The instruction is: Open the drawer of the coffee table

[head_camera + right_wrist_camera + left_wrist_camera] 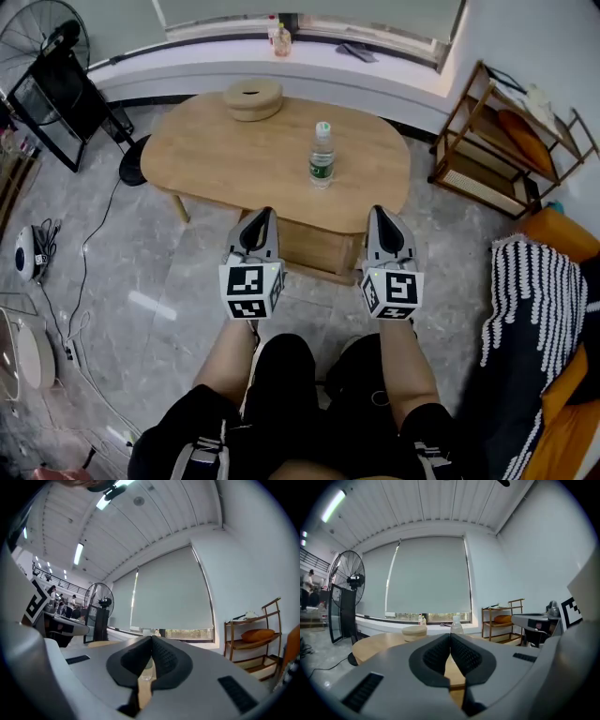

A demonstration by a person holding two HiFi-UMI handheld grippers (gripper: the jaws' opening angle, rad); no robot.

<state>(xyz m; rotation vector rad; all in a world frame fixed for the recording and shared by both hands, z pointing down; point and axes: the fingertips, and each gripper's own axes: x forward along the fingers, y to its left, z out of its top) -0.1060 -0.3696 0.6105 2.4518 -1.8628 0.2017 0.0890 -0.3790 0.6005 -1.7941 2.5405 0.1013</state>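
The oval wooden coffee table (225, 155) stands in front of me, and its drawer front (314, 246) shows under the near edge. My left gripper (263, 212) is held in the air before the table's near edge, left of the drawer, shut and empty. My right gripper (379, 210) is level with it on the drawer's right, also shut and empty. In the left gripper view the left gripper (450, 637) has its pads together, with the table top (379, 642) beyond. In the right gripper view the right gripper (151, 642) is closed the same way.
A water bottle (322, 155) and a round wooden box (253, 98) stand on the table. A floor fan (47, 66) and cables are at the left. A wooden shelf (506, 141) stands at the right, near an orange seat with a striped cloth (525, 309). My knees are right below the grippers.
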